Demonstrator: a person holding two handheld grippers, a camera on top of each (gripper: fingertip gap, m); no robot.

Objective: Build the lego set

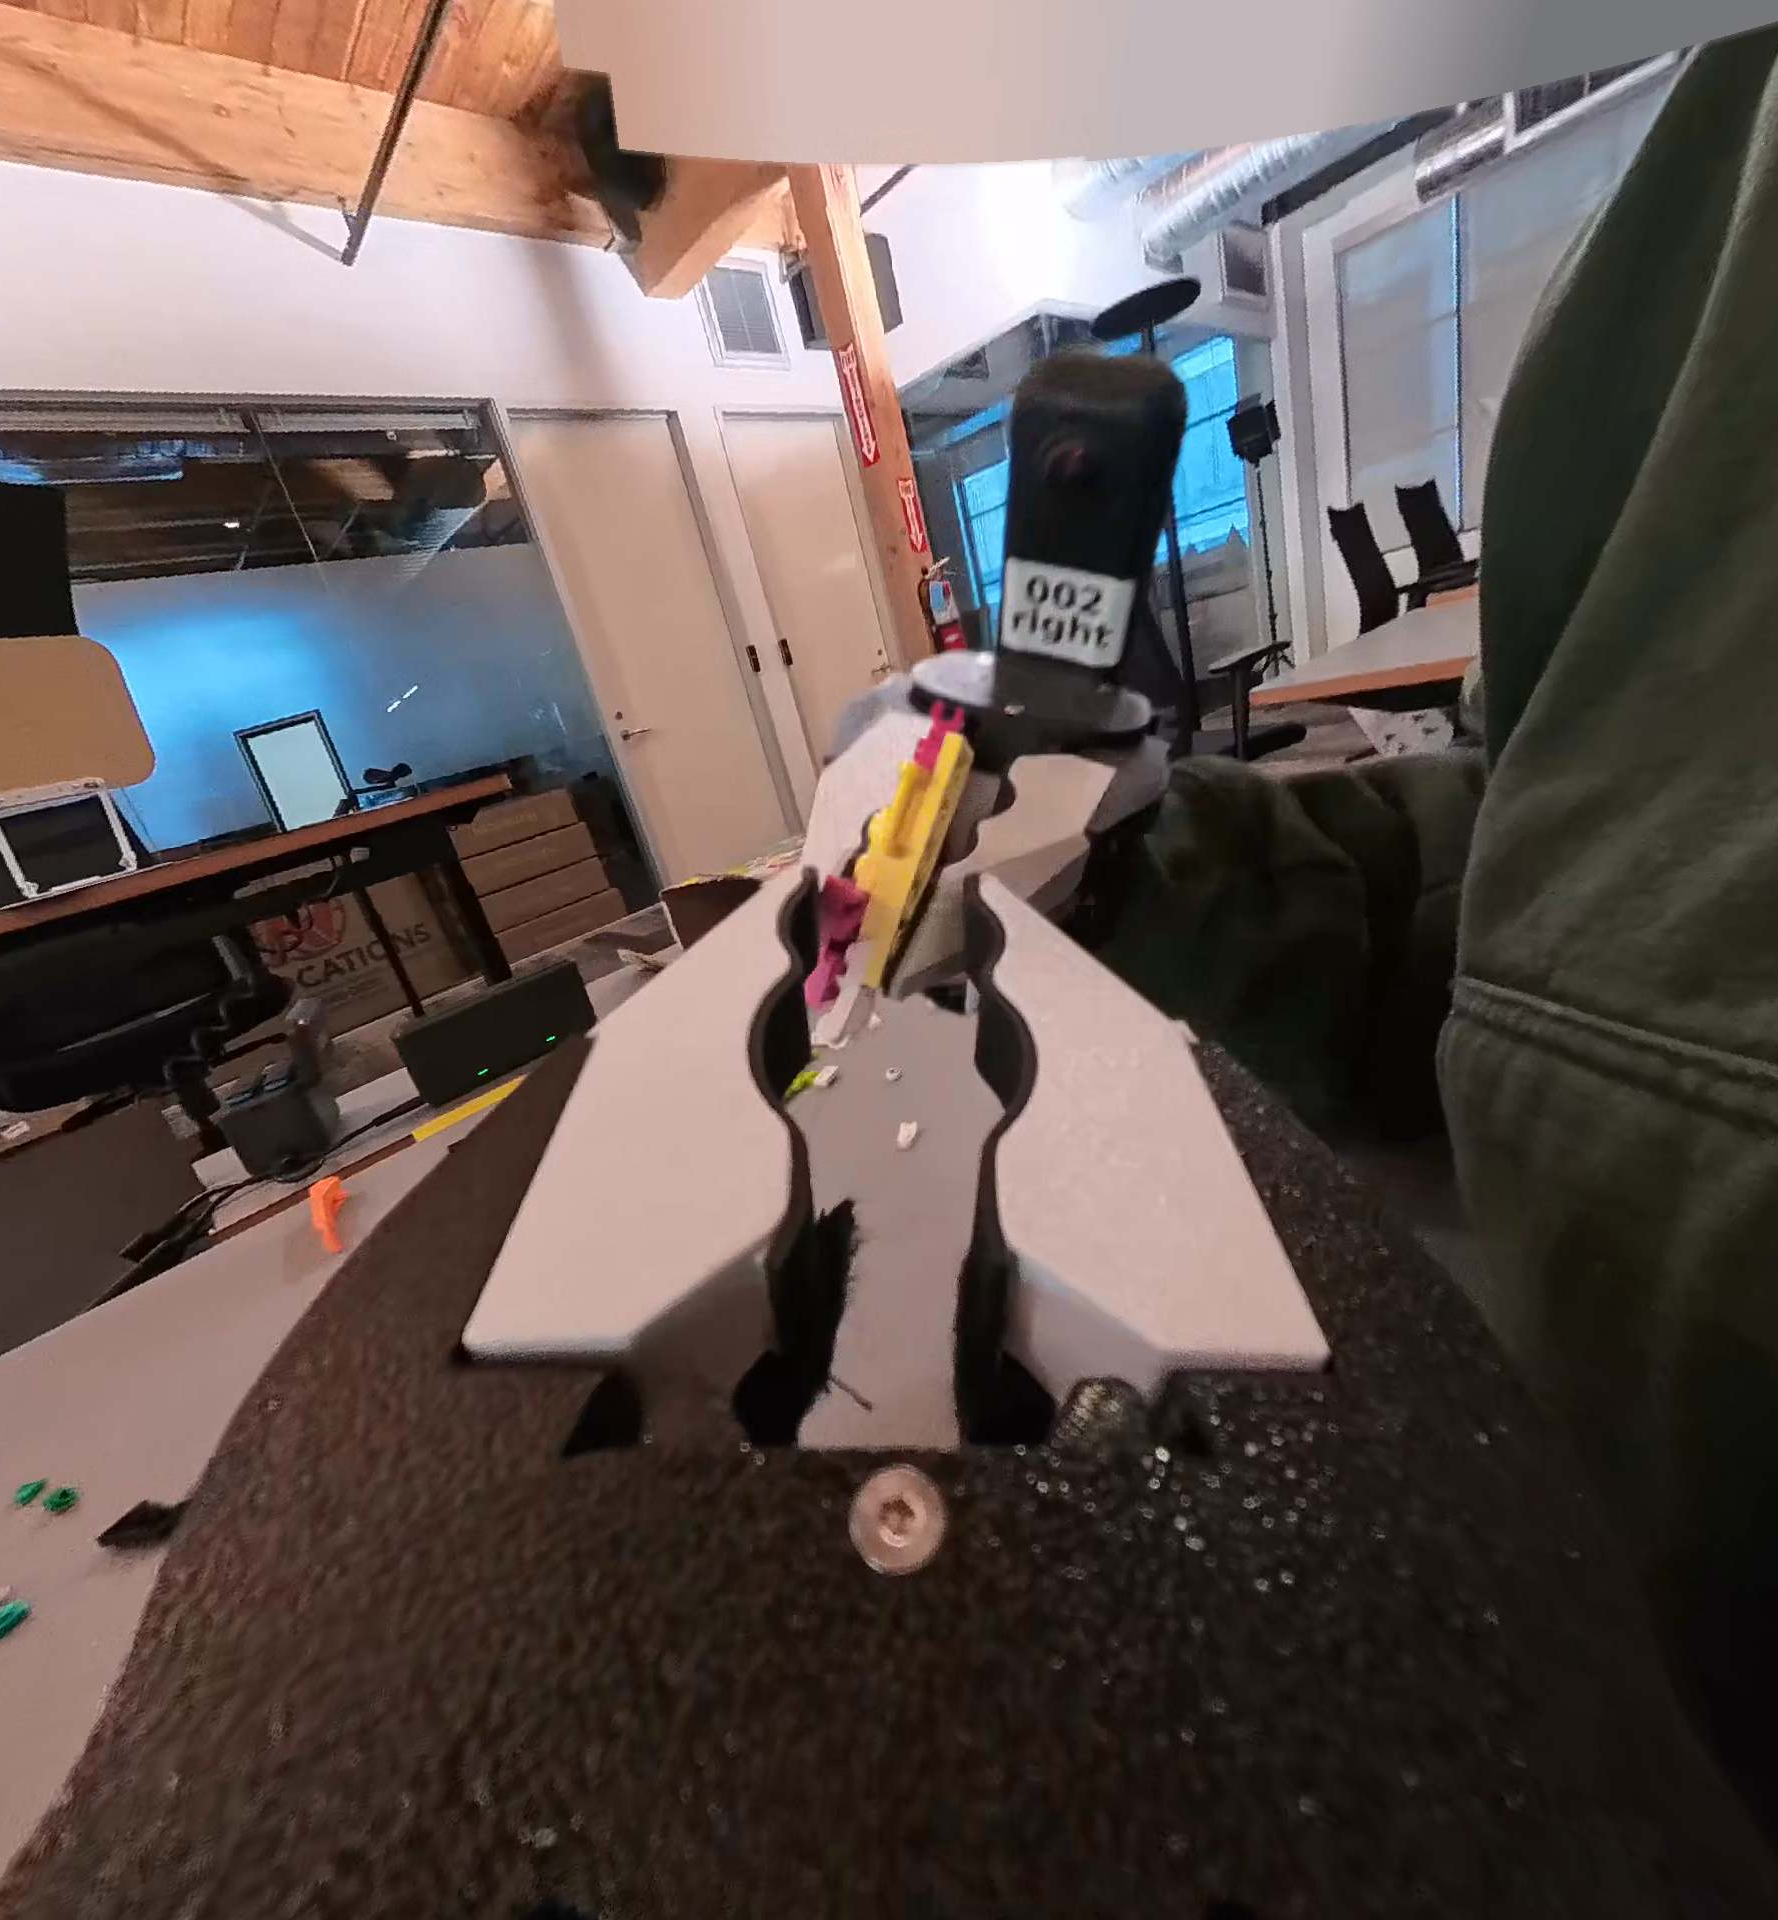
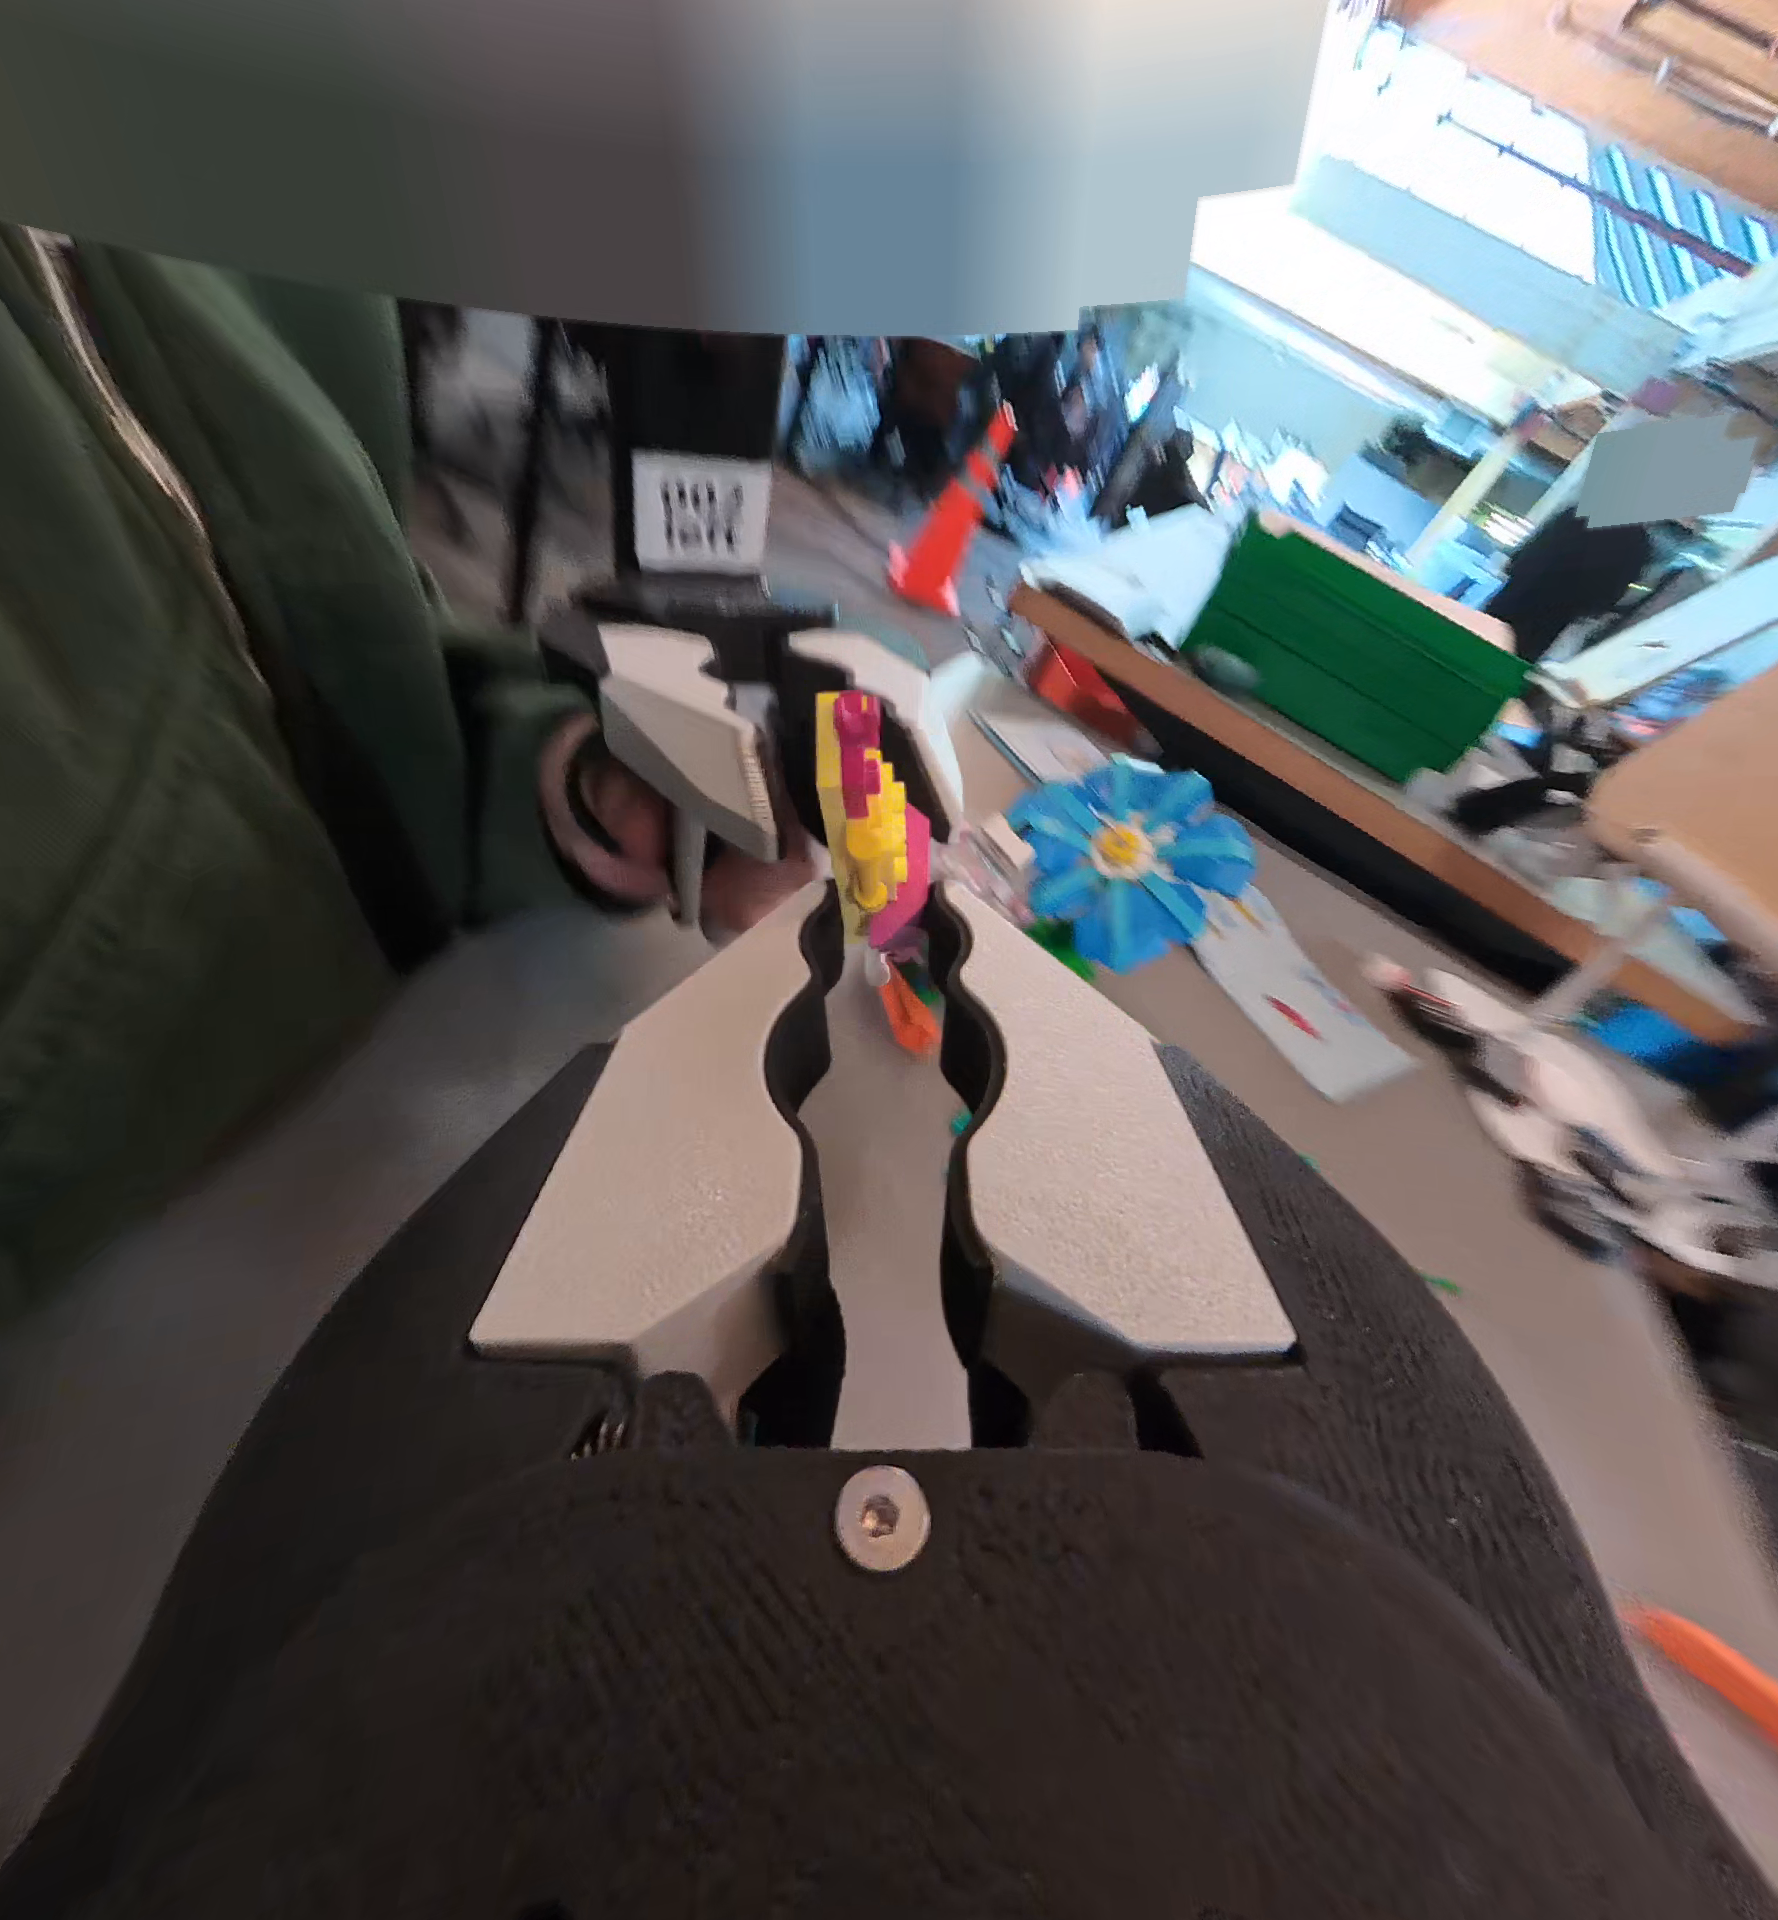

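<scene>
1. Grippers meet tip to tip above the grey table (image 1: 85, 1455), and a small yellow and magenta lego assembly (image 1: 900, 852) sits between them.
2. From the left wrist view, the left gripper (image 1: 880, 935) has its fingertips closed on the magenta end of the assembly, at 12 o'clock from the camera.
3. Facing it, the right gripper (image 1: 952, 790) pinches the yellow end; a dark green sleeve (image 1: 1643, 727) fills the 3 o'clock side.
4. From the right wrist view, the right gripper (image 2: 885, 925) clamps the lower part of the lego assembly (image 2: 869, 821), while the left gripper (image 2: 823, 748) grips it from 12 o'clock.
5. Loose pieces lie on the table: green bits (image 1: 43, 1496) at 8 o'clock and an orange piece (image 1: 327, 1210) at 9 o'clock in the left wrist view.
6. A blue lego flower (image 2: 1129, 862) stands at 2 o'clock of the right gripper, and an orange tool (image 2: 1737, 1704) lies at 4 o'clock.
</scene>
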